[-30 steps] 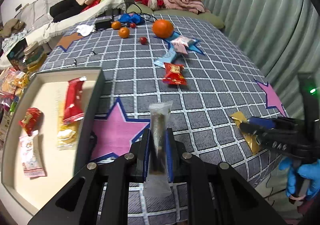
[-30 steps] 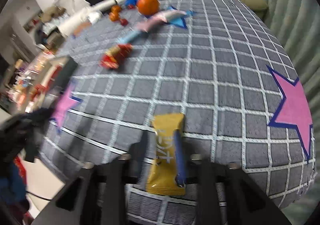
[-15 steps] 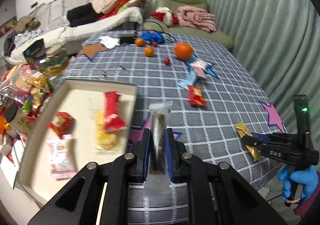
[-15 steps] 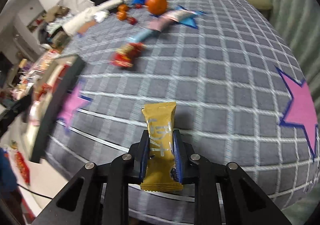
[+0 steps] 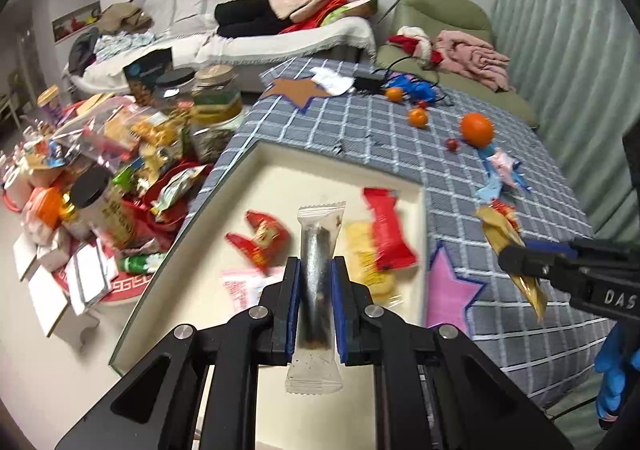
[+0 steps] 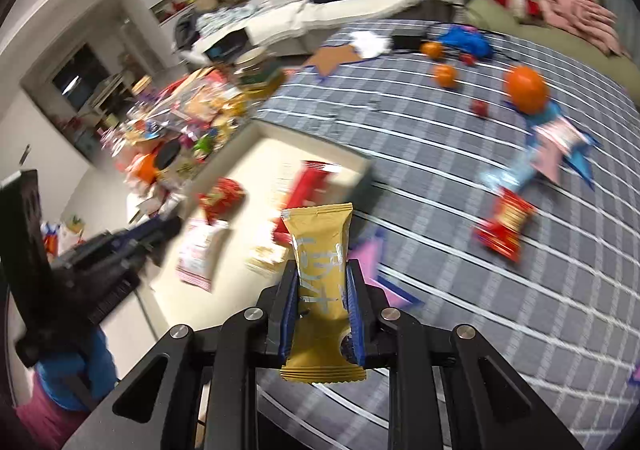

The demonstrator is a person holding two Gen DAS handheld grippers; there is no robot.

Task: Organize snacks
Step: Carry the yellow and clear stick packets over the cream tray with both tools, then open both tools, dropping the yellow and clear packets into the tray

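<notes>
Right gripper clamped on a yellow snack packet, raised over the edge of a cream tray holding several packets. Beyond on the checked tablecloth: red packet, orange. Left gripper blurred at far left

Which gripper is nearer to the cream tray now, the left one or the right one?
Left. The left gripper, shut on the clear packet, hangs over the tray. The right gripper, shut on the gold packet, is beside the tray's edge, above the tablecloth.
</notes>
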